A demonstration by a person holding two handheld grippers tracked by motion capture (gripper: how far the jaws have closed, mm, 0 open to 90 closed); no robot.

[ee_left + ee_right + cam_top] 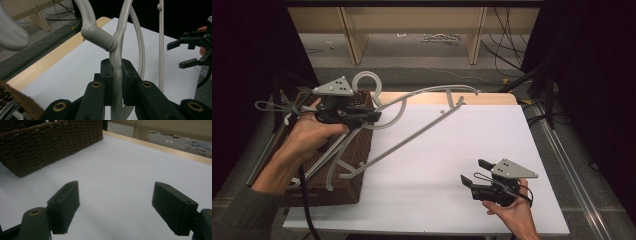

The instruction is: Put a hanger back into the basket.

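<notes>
My left gripper [374, 116] [117, 72] is shut on a grey plastic hanger [412, 133] [97, 33], clamping it on the stem just below the hook. The hanger hangs in the air, slanting from the brown wicker basket [337, 190] [50, 142] out over the white table [452, 165]; its lower corner is still over the basket. My right gripper [473, 171] [116, 202] is held low at the table's front right, open, with nothing between its fingers. It also shows in the left gripper view as the right gripper [176, 56] at the far right.
More grey hangers [272, 106] lie in and stick out of the basket at the table's left edge. A wooden strip [492, 98] runs along the table's far edge. Cables and wooden shelf legs [352, 35] stand on the floor beyond.
</notes>
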